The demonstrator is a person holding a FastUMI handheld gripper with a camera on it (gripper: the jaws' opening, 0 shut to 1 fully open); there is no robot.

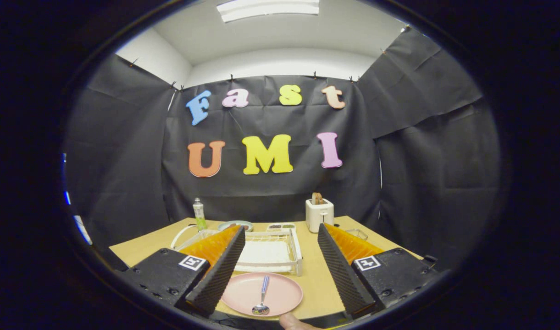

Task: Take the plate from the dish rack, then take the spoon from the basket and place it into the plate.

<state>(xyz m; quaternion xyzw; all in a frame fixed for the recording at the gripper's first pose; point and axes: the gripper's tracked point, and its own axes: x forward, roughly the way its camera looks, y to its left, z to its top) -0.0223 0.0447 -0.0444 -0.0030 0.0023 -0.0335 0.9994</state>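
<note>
The gripper has its two fingers spread wide apart, and they hold nothing and touch nothing. Near, between the fingers, the pink plate lies flat on the table, and the spoon lies inside it, bowl toward the near side and handle pointing far. So the task seems finished. Just beyond the plate stands the white dish rack, and farther away are a toaster to the right and a bottle to the left. One risk I judge remains: if the gripper drops low while it pulls away, the left finger, close over the plate's rim, could tip the plate and make the spoon slide out.
</note>
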